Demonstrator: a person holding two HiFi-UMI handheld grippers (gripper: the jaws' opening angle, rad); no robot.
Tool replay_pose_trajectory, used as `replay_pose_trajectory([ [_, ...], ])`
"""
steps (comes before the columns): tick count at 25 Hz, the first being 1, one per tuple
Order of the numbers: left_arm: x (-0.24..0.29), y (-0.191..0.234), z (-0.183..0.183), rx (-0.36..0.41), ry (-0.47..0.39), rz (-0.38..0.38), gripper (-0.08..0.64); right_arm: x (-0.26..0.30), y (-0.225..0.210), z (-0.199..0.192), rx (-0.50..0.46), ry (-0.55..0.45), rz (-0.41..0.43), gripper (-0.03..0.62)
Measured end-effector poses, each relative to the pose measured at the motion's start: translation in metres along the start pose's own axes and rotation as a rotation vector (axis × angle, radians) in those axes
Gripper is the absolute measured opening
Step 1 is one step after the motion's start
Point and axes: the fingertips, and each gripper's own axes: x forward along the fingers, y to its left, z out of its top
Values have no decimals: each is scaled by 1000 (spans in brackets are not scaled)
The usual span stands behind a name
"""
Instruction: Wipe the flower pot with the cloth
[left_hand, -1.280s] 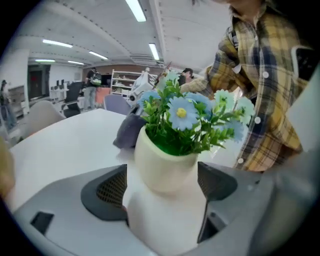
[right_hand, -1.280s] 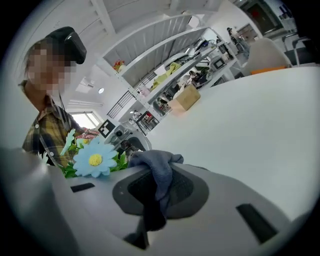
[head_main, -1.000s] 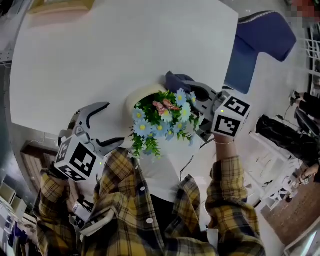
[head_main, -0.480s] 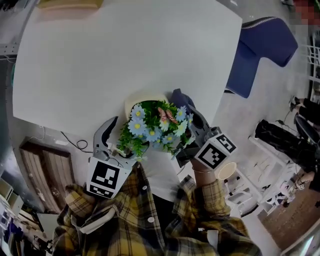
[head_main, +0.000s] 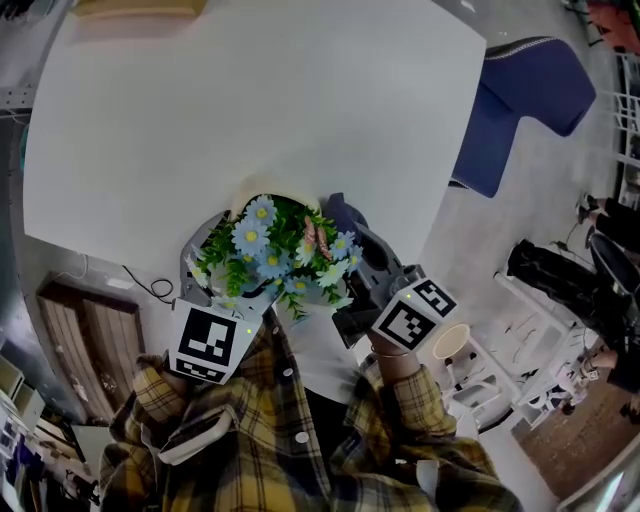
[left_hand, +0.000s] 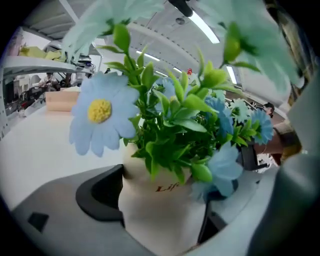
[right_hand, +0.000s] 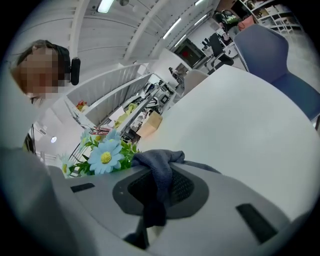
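The flower pot (left_hand: 150, 202) is cream. It sits at the 6 o'clock edge of the white tabletop (head_main: 250, 110), right in front of the person. It is full of blue daisies (head_main: 262, 240) and green leaves. A small pink and brown butterfly (head_main: 312, 235) is stuck in among them.

The left tool (left_hand: 159, 212) has its two jaws pressed on the pot, one on each side, so it holds the pot tight. There is red writing on the front of the pot. I can read "Lif", and a leaf covers the rest. I cannot tell if the bottom of the pot touches the tabletop.

The right tool (right_hand: 161, 192) is closed on a dark blue-grey cloth (right_hand: 157, 162). The cloth is bunched up at the tips of the jaws and hangs down between them. In the head view the cloth is just beside the flowers, at their 2 o'clock side.

Each tool has a white cube (head_main: 208, 343) with black square marks on it. The marks are patterns, not words.

A blue chair (head_main: 525, 95) stands past the tabletop at 2 o'clock. A tan box (head_main: 135, 8) lies at the far edge, at 11 o'clock. The person wears a yellow checked shirt (head_main: 260, 440).
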Motion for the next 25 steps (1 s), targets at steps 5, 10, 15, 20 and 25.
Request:
replay_pose_trajectory([
  [5, 12, 6, 12, 108, 30, -50, 456, 3, -4, 13, -58, 71, 55, 21],
  [10, 19, 24, 11, 329, 110, -75, 358, 14, -10, 38, -156, 103, 59, 21],
  [15, 50, 45, 23, 326, 118, -136, 351, 40, -31, 50, -177, 241, 132, 21],
  [20, 46, 52, 31, 375, 127, -181, 351, 44, -24, 58, -251, 357, 181, 21],
  [25, 48, 53, 38, 407, 133, -207, 351, 48, -25, 67, -301, 424, 220, 21],
])
